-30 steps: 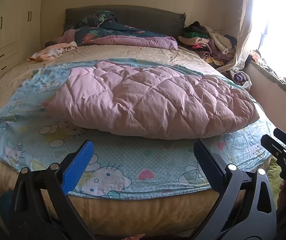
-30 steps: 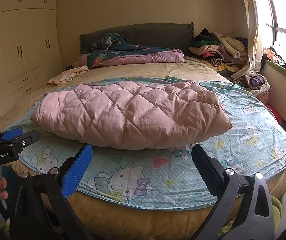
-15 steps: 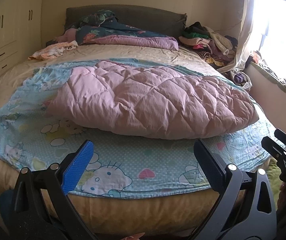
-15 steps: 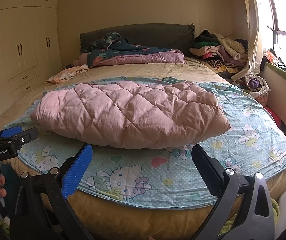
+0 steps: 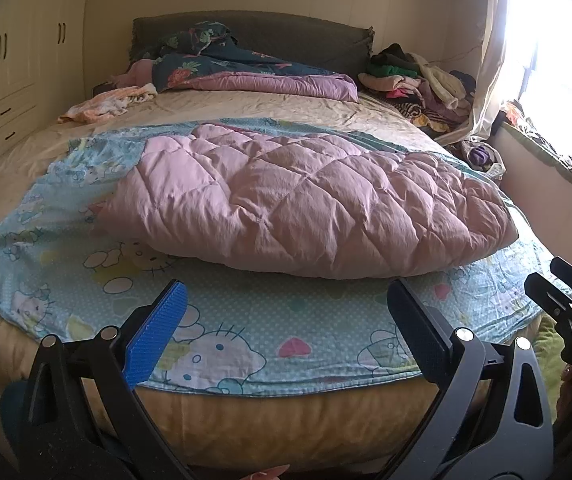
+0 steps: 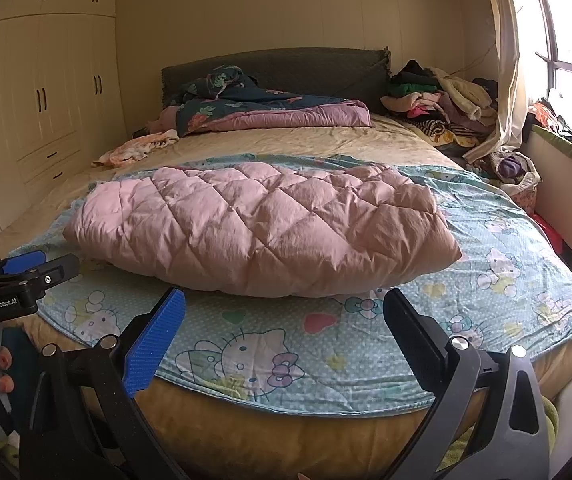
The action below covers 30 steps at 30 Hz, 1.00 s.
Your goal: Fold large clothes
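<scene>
both pairs of fingers are spread wide and grip nothing: the left gripper (image 5: 286, 320) fills the bottom of its own view, and the right gripper (image 6: 284, 328) does the same in its view, each held short of the foot of the bed (image 6: 286, 436). the pink quilted garment (image 6: 262, 228) (probably a padded coat, already doubled over) lies across the middle of each frame on a cartoon-print sheet (image 6: 326, 344), well apart from either gripper. the spread sheet seems meant as a flat surface for folding. unsorted clothes (image 6: 438, 100) pile at the upper right, beside a dark floral duvet (image 6: 262, 110) near the headboard. my guess is the hold-off is to pick edges to take next.
</scene>
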Motion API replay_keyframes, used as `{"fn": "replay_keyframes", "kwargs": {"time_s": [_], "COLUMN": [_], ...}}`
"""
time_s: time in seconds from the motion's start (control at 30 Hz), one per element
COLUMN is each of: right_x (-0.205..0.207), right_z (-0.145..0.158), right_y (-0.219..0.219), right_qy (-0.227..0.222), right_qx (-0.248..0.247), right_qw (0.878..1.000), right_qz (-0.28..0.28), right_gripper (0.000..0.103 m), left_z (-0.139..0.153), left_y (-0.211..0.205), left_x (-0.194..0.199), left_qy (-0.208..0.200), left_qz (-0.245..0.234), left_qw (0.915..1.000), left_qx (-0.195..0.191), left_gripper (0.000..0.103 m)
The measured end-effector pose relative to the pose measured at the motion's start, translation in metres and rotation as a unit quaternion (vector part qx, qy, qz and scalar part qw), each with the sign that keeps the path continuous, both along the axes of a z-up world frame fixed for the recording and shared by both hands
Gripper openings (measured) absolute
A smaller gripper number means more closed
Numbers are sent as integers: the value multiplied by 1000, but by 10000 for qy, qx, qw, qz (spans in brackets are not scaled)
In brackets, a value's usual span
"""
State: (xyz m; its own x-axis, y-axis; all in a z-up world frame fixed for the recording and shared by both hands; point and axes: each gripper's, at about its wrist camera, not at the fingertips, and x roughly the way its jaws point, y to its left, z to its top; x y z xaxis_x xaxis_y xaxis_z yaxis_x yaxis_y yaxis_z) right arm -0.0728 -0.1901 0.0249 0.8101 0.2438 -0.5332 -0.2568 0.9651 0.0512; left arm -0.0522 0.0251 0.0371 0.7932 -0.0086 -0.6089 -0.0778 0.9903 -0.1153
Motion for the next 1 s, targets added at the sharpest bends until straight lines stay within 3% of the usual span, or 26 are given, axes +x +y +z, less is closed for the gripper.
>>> {"fn": "replay_keyframes", "kwargs": {"time_s": [1.0], "right_x": [0], "right_z": [2], "right_y": [3], "right_qy": [3], "right_qx": [2], "right_qw": [10000], "right_qz": [31], "right_gripper": [99], "left_z": [2], "left_y": [-1], "left_x": [-1], "left_qy": [-50], "left_qz": [-25], "left_qw": [9999], "left_qx": [134], "left_gripper": [94]}}
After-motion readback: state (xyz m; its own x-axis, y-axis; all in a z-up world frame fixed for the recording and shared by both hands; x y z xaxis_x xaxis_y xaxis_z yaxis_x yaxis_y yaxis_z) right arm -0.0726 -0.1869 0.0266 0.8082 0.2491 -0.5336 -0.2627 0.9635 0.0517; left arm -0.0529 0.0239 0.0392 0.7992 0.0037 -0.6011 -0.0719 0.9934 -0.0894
